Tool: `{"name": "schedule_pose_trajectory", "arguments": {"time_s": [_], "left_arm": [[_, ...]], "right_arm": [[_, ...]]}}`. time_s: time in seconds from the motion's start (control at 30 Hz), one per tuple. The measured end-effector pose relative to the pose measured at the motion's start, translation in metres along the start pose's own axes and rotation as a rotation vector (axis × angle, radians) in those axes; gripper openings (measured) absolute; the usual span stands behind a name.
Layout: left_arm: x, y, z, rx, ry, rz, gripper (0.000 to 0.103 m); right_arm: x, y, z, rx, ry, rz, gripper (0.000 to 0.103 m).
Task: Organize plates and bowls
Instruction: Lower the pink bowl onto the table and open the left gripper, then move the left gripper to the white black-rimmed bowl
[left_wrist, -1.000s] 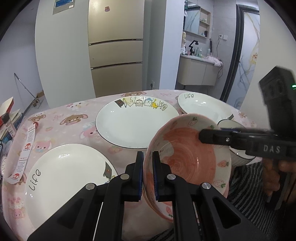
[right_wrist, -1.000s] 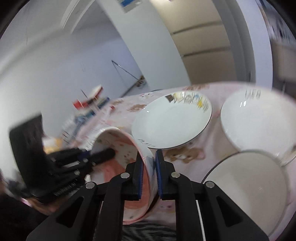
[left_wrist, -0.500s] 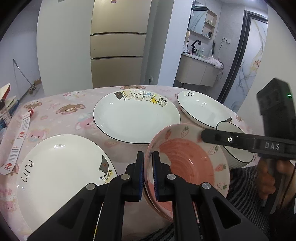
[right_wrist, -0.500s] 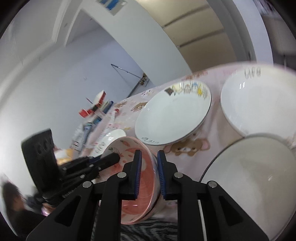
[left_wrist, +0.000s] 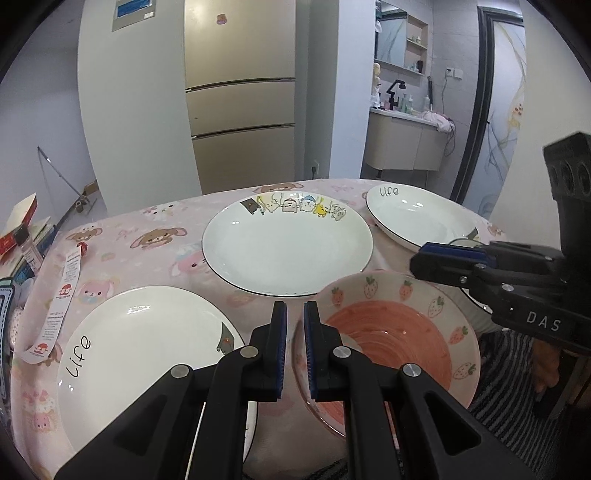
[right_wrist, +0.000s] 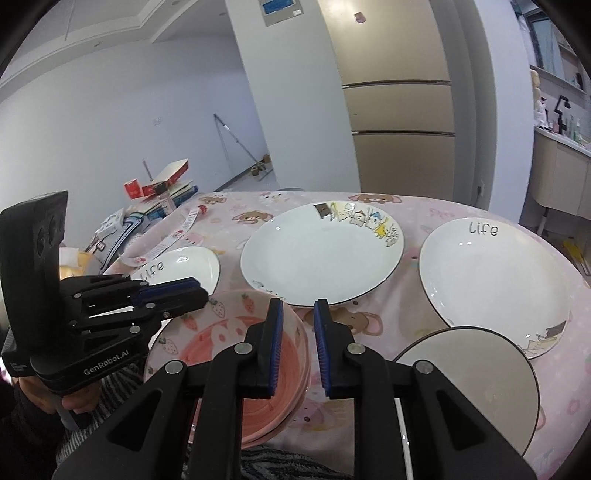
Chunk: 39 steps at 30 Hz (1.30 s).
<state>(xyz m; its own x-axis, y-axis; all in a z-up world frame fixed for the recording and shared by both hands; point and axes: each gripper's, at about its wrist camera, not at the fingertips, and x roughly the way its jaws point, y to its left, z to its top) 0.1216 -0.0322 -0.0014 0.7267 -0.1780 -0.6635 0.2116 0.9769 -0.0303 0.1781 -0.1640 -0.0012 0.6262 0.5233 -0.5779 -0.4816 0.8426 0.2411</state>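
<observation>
At the near edge of the table (left_wrist: 155, 229), under its pink cartoon cloth, you have the pink bowl (left_wrist: 388, 343) with the strawberry rim and the orange-red swirl inside. Part of it reaches past the edge, over the striped fabric below. You cannot tell from either view whether its base rests on the cloth.

Your left gripper (left_wrist: 293, 310) is pinched on the bowl's left rim, with the blue pads nearly together and the rim between them. The right wrist view shows the same grip from the other side.

Your right gripper (right_wrist: 298, 306) has its pads a little apart. The bowl's right rim shows in that gap from the right wrist camera. From the left wrist camera, though, the fingertips hang just above the far right part of the rim and do not press on it.

Beyond the bowl, mid-table, lies the large white plate (left_wrist: 288, 247) with a row of cartoon figures along its far edge. To its left, close to you, is a white "life" plate (left_wrist: 147, 350). A second "life" plate (left_wrist: 421, 218) lies at the far right. A plain white bowl (right_wrist: 469, 376) with a dark rim stands just right of the pink bowl, at the near right. A long paper tag (left_wrist: 62, 295) lies along the left side of the cloth.
</observation>
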Motion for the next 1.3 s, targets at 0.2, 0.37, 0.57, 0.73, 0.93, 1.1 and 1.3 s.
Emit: {"name": "schedule_pose_trajectory", "arguments": {"time_s": [0.2, 0.37, 0.57, 0.73, 0.93, 1.1, 1.3], "left_arm": [[-0.005, 0.005, 0.002, -0.034, -0.031, 0.001, 0.030], [-0.018, 0.006, 0.004, -0.052, -0.099, -0.014, 0.095], [-0.029, 0.002, 0.006, -0.019, -0.179, 0.016, 0.103], [-0.034, 0.000, 0.007, -0.005, -0.212, 0.026, 0.103], [-0.033, -0.001, 0.008, -0.003, -0.208, 0.032, 0.103], [-0.032, -0.002, 0.008, -0.003, -0.209, 0.033, 0.103], [-0.032, -0.002, 0.007, -0.004, -0.208, 0.031, 0.103]], "right_arm": [[-0.016, 0.011, 0.002, -0.033, -0.092, -0.019, 0.073], [-0.030, 0.021, 0.005, -0.073, -0.172, -0.027, 0.100], [-0.034, 0.024, 0.008, -0.083, -0.198, -0.061, 0.103], [-0.040, 0.024, 0.009, -0.080, -0.230, -0.072, 0.103], [-0.044, 0.019, 0.010, -0.052, -0.253, -0.083, 0.103], [-0.045, 0.018, 0.010, -0.045, -0.255, -0.093, 0.103], [-0.046, 0.017, 0.011, -0.035, -0.263, -0.082, 0.103]]}}
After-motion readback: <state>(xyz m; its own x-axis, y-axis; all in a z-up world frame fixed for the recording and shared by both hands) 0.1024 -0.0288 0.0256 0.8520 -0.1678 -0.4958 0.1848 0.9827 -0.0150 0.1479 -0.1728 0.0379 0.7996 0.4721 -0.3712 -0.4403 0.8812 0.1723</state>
